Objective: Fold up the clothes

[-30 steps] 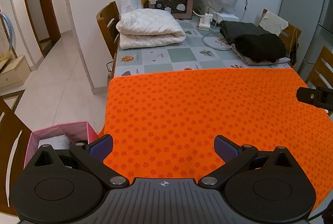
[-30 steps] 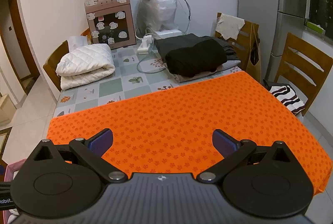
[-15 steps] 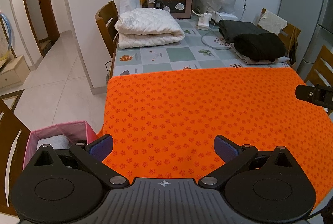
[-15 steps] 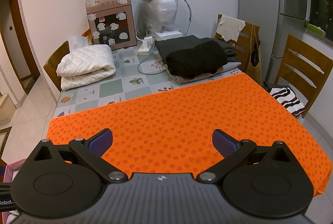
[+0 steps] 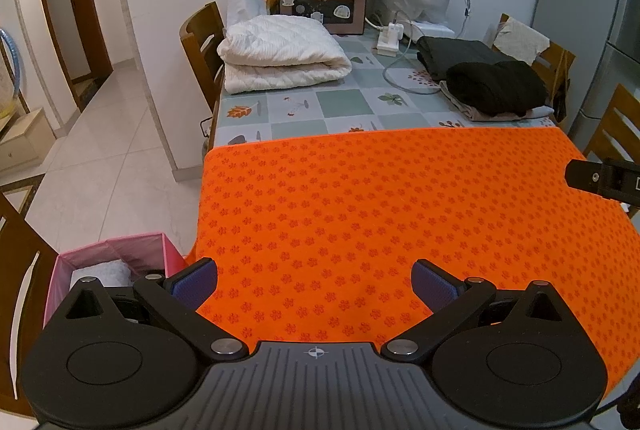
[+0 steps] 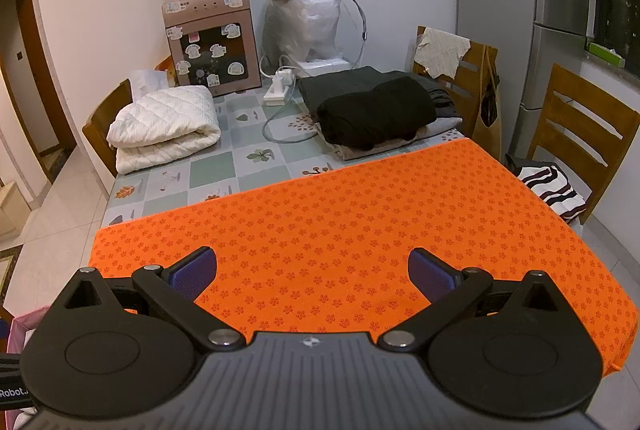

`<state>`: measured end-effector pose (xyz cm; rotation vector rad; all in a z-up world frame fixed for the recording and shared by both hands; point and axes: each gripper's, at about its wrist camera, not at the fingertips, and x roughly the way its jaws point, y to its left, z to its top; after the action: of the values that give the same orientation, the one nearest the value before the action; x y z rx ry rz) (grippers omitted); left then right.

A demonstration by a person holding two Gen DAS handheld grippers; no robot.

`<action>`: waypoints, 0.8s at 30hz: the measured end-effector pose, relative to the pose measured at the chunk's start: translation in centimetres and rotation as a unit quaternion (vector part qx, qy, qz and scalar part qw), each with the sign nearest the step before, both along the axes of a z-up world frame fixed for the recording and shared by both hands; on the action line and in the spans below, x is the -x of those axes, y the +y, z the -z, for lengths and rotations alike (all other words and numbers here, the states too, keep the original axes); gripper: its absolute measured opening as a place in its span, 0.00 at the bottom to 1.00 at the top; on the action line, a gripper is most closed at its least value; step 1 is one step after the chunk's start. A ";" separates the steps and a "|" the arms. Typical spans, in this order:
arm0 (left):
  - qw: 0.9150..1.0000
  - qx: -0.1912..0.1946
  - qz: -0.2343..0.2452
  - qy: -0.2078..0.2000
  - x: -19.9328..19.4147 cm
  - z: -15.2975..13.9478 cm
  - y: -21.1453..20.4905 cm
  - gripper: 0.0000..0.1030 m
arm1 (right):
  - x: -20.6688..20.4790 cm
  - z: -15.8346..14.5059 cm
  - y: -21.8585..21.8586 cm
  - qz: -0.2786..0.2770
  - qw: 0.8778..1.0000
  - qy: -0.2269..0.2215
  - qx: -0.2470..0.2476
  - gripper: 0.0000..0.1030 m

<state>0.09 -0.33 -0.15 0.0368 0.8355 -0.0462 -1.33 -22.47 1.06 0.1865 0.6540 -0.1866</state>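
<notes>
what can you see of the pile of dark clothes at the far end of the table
The pile of dark clothes sits folded at the table's far right, just beyond the orange mat. A thick black garment lies on top, a flatter dark grey-green one behind it, pale beige and grey layers underneath. A white cable curves beside it. Neither gripper touches it.

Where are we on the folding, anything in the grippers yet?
Done: a stack of dark folded clothes sits at the far right of the table. In hand: nothing; the left gripper and right gripper are both open above the bare orange mat. Left: a striped garment lies on the chair, and the pink bin holds something pale.
</notes>
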 end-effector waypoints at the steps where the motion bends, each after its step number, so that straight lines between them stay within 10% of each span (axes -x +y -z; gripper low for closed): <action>1: 1.000 0.000 0.000 0.000 0.0 0.0 0.0 1.00 | 0.0 0.0 0.0 0.000 1.000 -0.001 0.000 1.00; 24: 1.000 -0.003 0.005 0.006 -0.1 0.3 -0.1 1.00 | -0.1 0.2 -0.6 0.009 1.000 0.000 -0.009 1.00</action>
<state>0.16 -0.46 -0.42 0.0464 0.8475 -0.0537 -1.28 -23.09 0.86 0.2100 0.6550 -0.1983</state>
